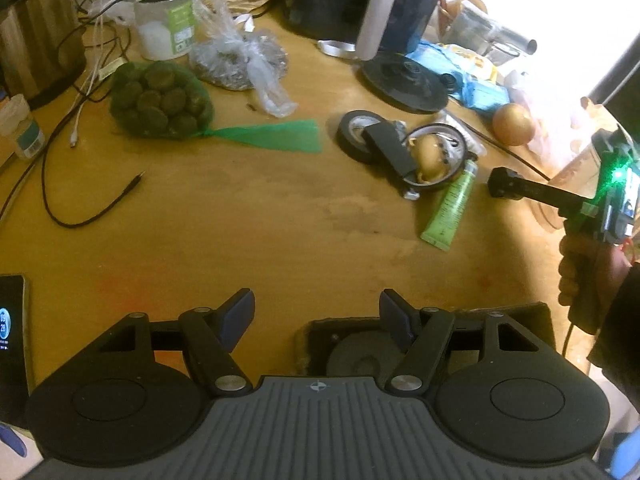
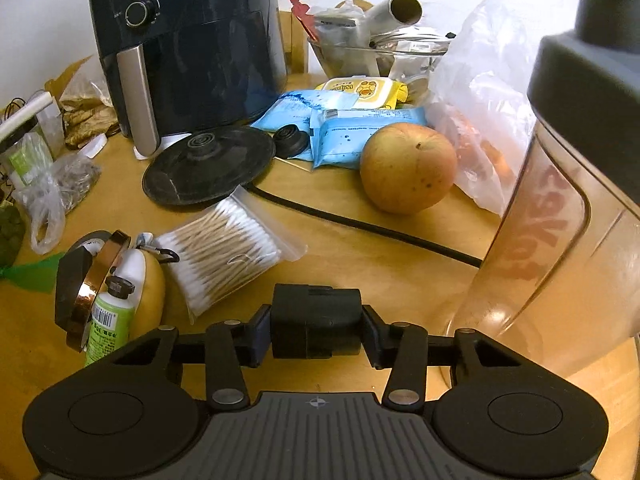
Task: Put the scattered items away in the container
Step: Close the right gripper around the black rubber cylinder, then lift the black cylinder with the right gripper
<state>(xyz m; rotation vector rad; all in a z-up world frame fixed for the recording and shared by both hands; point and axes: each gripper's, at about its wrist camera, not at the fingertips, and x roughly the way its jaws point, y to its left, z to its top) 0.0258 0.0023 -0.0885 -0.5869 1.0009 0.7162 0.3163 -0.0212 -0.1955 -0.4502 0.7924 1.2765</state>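
Open left claw above table

A worn wooden tabletop carries the clutter. At upper left of the left wrist view lie a green net bag of dark round fruit, a knotted clear plastic bag and loose black cable. Right of centre sit a roll of black tape and a green tube. In the right wrist view, a dark air fryer stands at upper left, a black round base in front of it, a bag of cotton swabs at centre left, an apple right of centre.
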